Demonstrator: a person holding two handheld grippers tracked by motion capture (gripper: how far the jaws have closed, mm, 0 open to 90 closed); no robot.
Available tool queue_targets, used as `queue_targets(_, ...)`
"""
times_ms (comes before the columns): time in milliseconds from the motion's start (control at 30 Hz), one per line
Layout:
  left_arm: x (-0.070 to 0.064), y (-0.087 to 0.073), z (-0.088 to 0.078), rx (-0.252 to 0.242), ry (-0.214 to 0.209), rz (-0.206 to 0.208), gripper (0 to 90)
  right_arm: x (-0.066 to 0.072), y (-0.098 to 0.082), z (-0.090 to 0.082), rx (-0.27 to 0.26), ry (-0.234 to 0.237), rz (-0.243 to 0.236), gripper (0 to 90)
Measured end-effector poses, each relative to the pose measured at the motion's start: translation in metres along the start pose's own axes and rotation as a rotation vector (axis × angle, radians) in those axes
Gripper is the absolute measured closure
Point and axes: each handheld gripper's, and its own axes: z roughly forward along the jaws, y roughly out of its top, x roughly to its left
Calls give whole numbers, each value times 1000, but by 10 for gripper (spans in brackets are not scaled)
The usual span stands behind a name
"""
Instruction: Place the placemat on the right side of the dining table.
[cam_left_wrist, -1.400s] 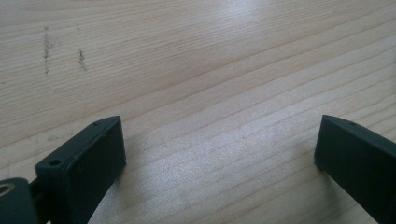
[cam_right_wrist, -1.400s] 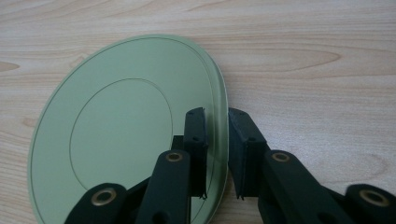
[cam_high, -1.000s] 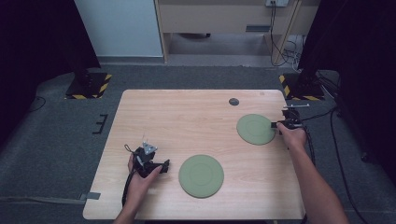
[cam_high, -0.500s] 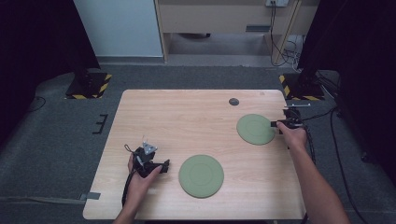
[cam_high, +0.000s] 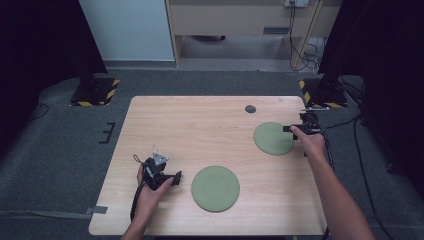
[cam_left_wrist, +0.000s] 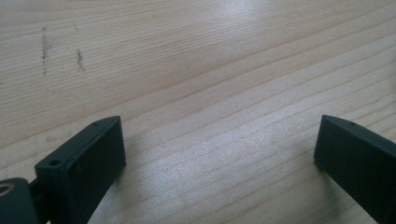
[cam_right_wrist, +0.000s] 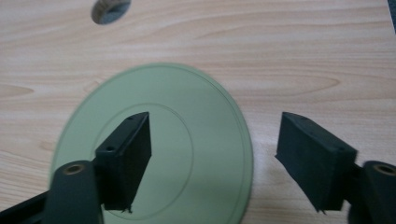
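Looking down at a light wood table (cam_high: 200, 125) with two flat green plates on it. Sitting near the front edge, roughly centre: the nearer plate (cam_high: 215, 188), nothing touching it. Lying toward the right side, farther back: the other plate (cam_high: 272, 138), with a small round hole (cam_high: 250, 108) in the tabletop just beyond it.

Hanging out at the front left, just beside the nearer plate but apart from it: the left gripper (cam_high: 172, 178), jaws spread wide, gripping nothing, only bare wood grain between them.

Hovering at the far plate's right edge: the right gripper (cam_high: 287, 129), also wide open and empty, one jaw over the plate, the other over bare table, rim running between them.
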Motion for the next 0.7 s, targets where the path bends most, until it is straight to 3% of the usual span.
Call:
queue_targets(167,0,0,0,0,0,0,14,5,3,-2,-26,12,1,133)
queue_targets(267,0,0,0,0,1,1,15,9,5,-5,-39,6,-22,97)
queue_targets(467,0,0,0,0,-2,3,15,15,12,-16,-97,-2,-48,84)
queue_targets(700,0,-1,-1,0,-3,4,16,20,14,-22,-161,-13,-42,88)
